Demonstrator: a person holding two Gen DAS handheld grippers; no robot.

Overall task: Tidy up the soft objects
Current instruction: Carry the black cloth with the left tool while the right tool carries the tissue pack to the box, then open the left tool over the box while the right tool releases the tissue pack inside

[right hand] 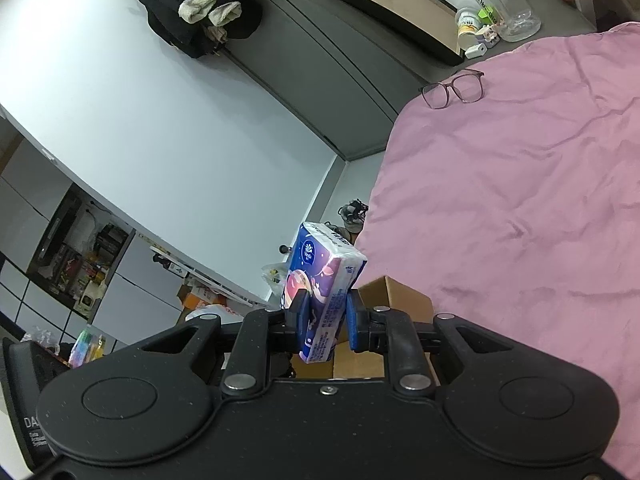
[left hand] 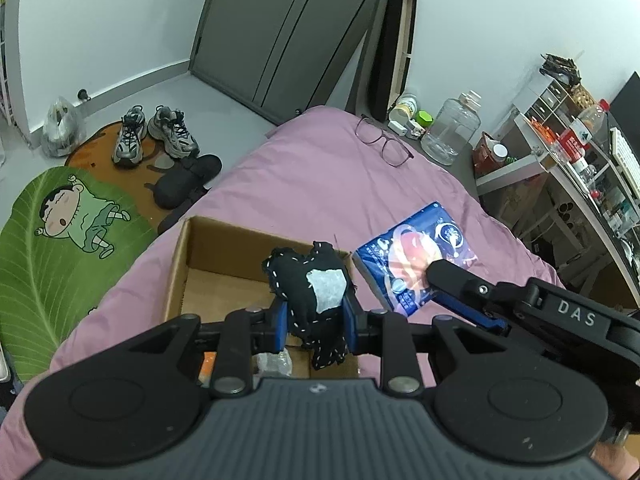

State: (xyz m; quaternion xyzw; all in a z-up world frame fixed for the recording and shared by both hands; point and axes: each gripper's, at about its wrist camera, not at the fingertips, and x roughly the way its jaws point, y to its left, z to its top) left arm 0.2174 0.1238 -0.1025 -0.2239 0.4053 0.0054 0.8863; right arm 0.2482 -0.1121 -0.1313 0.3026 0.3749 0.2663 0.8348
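My left gripper [left hand: 314, 326] is shut on a black stitched cloth toy [left hand: 312, 292] with a white patch, held above the open cardboard box [left hand: 180, 272] on the pink bed. My right gripper [right hand: 325, 320] is shut on a blue tissue pack [right hand: 320, 280], lifted just right of the box. In the left wrist view the tissue pack [left hand: 412, 256] and the right gripper [left hand: 452, 284] show beside the box's right side. The box corner [right hand: 400, 292] shows below the pack in the right wrist view. Some small items lie in the box bottom, partly hidden.
The pink bedsheet [left hand: 320, 184] stretches ahead, with glasses [left hand: 384, 142] at its far end. A clear jar [left hand: 450, 130] and small bottles stand beyond the bed. Shelves [left hand: 560, 152] line the right. Shoes [left hand: 152, 136] and a green mat [left hand: 60, 248] lie on the floor at left.
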